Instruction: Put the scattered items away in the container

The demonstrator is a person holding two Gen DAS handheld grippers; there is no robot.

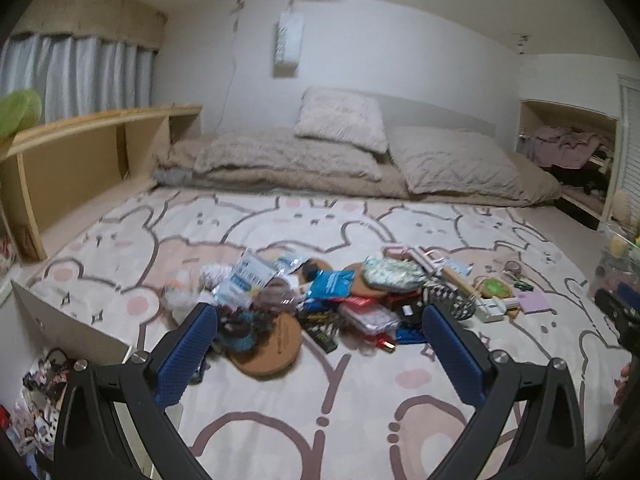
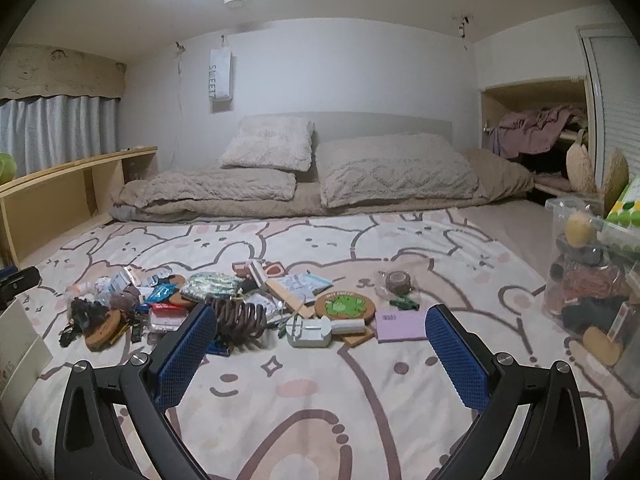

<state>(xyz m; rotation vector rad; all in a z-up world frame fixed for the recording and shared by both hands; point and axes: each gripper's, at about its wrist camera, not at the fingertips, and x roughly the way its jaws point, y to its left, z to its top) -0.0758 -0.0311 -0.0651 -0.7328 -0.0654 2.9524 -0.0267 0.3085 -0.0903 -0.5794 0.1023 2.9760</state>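
From my remote seat I see a bed covered by a bunny-print sheet, with three beige pillows leaning on a folded beige duvet at the far end, below a grey headboard. Along the left side runs a wooden shelf unit with a green object on top and pale blue curtains behind it. A white paper bag reading "SWEET" hangs on the back wall, a round ceiling fitting sits above, and a wall recess at the right holds crumpled mauve clothing.
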